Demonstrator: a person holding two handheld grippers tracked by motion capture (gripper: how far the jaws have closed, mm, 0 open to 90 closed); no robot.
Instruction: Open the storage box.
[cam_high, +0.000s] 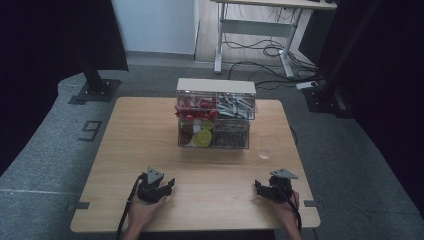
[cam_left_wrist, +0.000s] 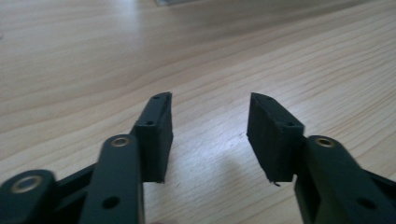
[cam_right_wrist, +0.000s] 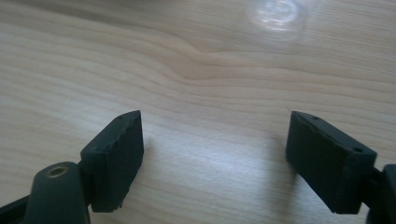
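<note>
A clear plastic drawer cabinet with a pale top stands at the back middle of the wooden table; its compartments hold red, yellow, grey and dark small parts. My left gripper rests low over the table's front left, jaws apart with bare wood between them, as the left gripper view confirms. My right gripper sits near the front right, jaws wide apart and empty. A small clear round dish lies on the table ahead of the right gripper, and appears as a pale blur at the top of the right gripper view.
A person's hands hold both grippers at the table's front edge. Beyond the table are grey floor mats, a black stand base at the left, a white desk frame with cables behind, and dark curtains at both sides.
</note>
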